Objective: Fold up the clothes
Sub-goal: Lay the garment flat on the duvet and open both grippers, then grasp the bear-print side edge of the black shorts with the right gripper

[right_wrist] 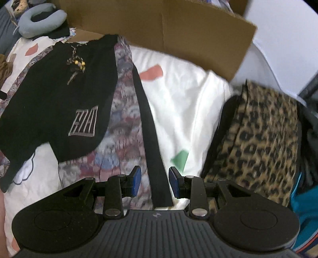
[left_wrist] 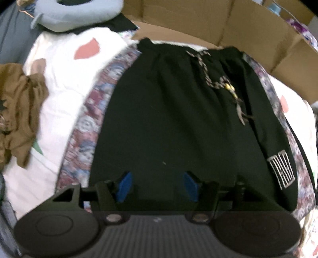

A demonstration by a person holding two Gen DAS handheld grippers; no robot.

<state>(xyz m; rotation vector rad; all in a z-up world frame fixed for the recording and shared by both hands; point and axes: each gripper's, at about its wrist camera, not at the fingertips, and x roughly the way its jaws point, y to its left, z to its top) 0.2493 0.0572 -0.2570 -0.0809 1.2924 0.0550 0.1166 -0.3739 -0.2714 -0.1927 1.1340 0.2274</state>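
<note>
Under the left tool (left_wrist: 157, 183) lay the black shorts (left_wrist: 178, 119), spread flat on a floral patterned cloth (left_wrist: 87, 127) over white bedding (left_wrist: 63, 93); waistband faced the cardboard box (left_wrist: 228, 25), drawstring (left_wrist: 218, 79) loose on top, white logo (left_wrist: 281, 171) near the right hem. Left tool's blue pads were well apart over the fabric, nothing gripped. Right tool (right_wrist: 155, 183) was partly open, gripping nothing; a black strap (right_wrist: 151, 135) ran on the bedding below its gap, pads clear of it. Right view had the shorts at upper left, with folded leopard-print fabric (right_wrist: 258, 139) stacked to the right. Brown garment (left_wrist: 17, 111) sat crumpled at the left edge, grey neck pillow (left_wrist: 79, 12) behind it.
</note>
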